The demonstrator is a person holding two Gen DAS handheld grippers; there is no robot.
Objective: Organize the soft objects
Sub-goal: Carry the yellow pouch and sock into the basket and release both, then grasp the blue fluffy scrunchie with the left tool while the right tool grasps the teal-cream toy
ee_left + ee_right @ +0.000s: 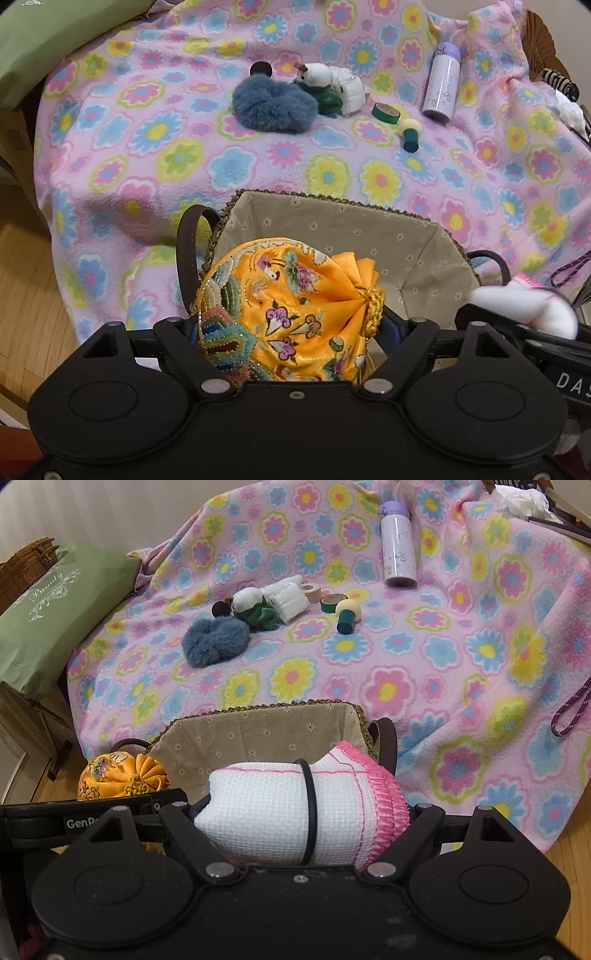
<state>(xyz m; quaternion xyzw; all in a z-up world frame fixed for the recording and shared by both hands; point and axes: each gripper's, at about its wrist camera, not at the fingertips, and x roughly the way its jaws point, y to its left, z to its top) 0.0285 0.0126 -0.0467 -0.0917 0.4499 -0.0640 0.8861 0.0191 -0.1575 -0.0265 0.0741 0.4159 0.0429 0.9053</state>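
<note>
A yellow embroidered drawstring pouch (pixel 288 314) fills the gap of my left gripper (pixel 291 321), which is shut on it over the near left corner of a fabric-lined woven basket (pixel 332 201). My right gripper (pixel 303 808) is shut on a rolled white waffle cloth (pixel 266 808) with a pink ruffled edge and a black band, at the basket's (pixel 258 710) near right side. Both fingertips of each gripper are hidden behind the load. Farther back on the flowered blanket (pixel 406 664) lie a blue fuzzy scrunchie (pixel 216 640) and a small white and green plush (pixel 255 607).
Also on the blanket are a lilac bottle (pixel 399 550), tape rolls (pixel 330 603), a green and cream wooden peg (pixel 347 616) and a white packet (pixel 288 600). A green bag (pixel 55 609) sits at the left, a purple cord (pixel 570 712) at the right. Wooden floor borders the blanket.
</note>
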